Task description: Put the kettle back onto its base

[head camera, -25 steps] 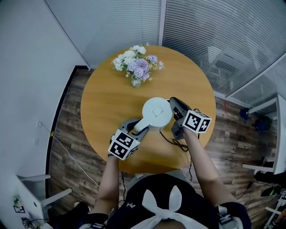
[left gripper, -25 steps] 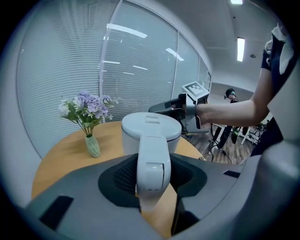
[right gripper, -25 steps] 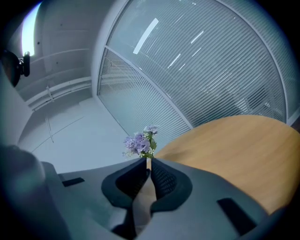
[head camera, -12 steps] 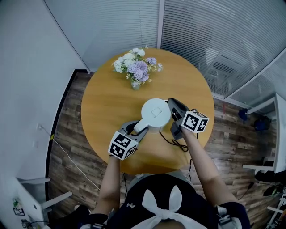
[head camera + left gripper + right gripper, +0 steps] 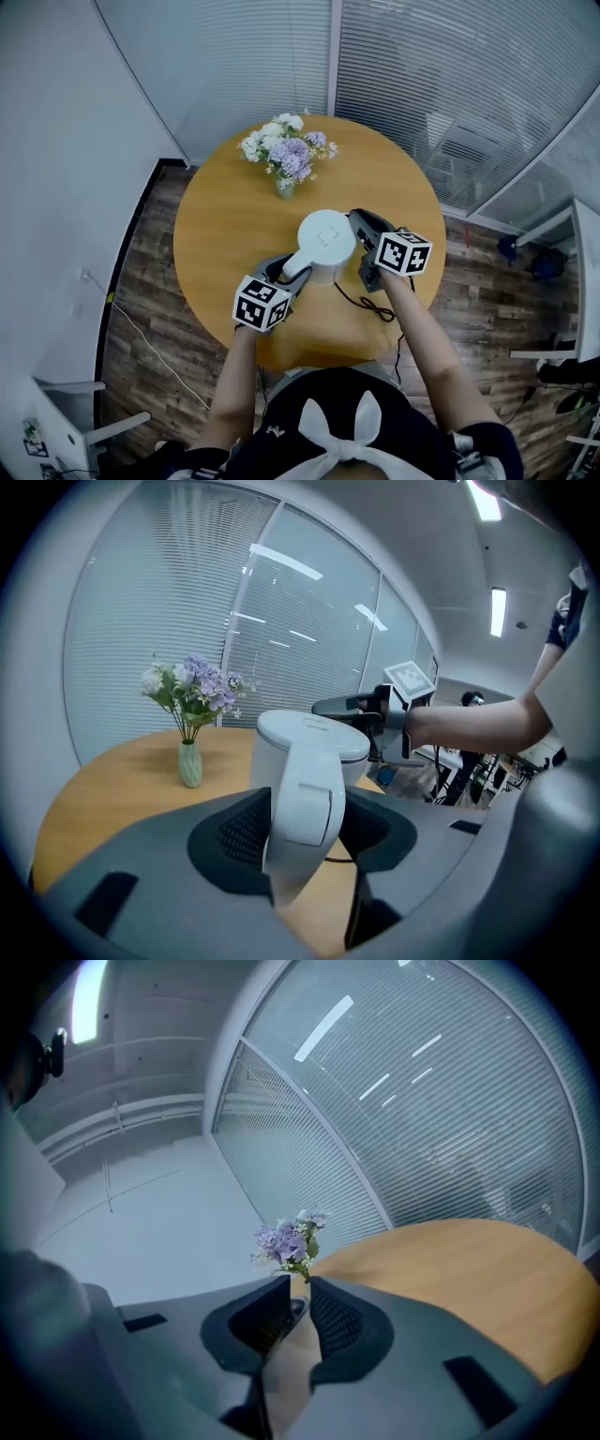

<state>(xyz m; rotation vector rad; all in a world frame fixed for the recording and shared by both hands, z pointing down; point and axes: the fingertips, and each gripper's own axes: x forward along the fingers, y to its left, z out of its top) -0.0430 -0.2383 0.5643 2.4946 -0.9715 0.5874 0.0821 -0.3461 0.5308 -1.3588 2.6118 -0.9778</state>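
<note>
Kettle (image 5: 327, 239) stands near the middle of the table (image 5: 225, 216), toward the person's side. The base is hidden under it, so I judge it seated. Left gripper (image 5: 291, 272) jaws are opening with the handle (image 5: 305, 808) between them: release step. Right gripper (image 5: 359, 223) is just right of the kettle, jaws nearly together, empty. Next: back the left gripper straight off without tugging. Cord (image 5: 361, 300) trails toward the near edge. Flowers (image 5: 286, 155) are well apart.
</note>
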